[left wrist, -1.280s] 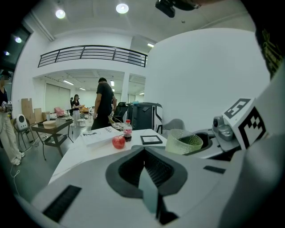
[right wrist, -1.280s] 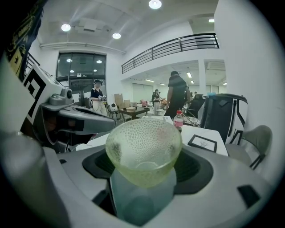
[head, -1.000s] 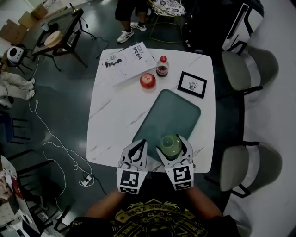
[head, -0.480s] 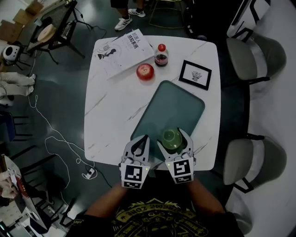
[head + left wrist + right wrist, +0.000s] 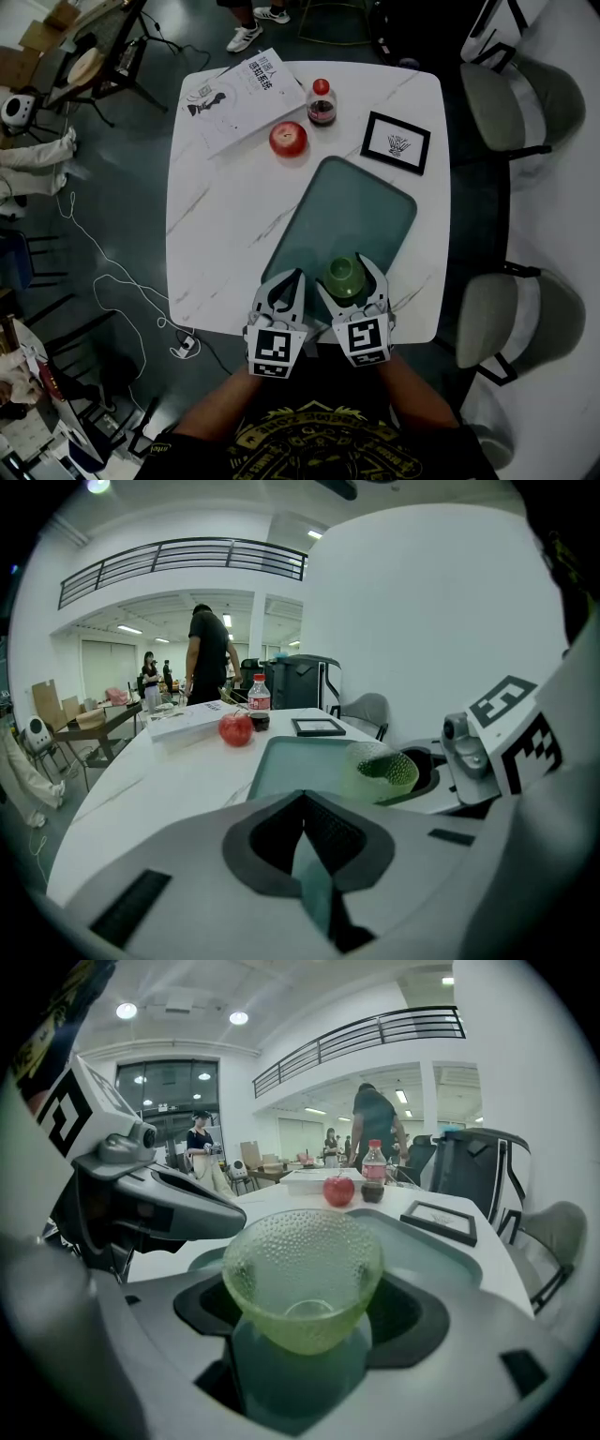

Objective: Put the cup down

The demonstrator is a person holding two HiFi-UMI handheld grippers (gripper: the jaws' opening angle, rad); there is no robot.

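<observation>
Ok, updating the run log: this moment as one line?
right tongs: shut on green cup | position: over tray, not released | left tongs: shut, empty

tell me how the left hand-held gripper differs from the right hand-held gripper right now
The left hand-held gripper has its jaws closed together; the right hand-held gripper has its jaws spread wide. The left hand-held gripper is empty, while the right hand-held gripper is clamped on a green cup over the near end of the tray. Both sit side by side at the table's near edge, pointing forward.
</observation>
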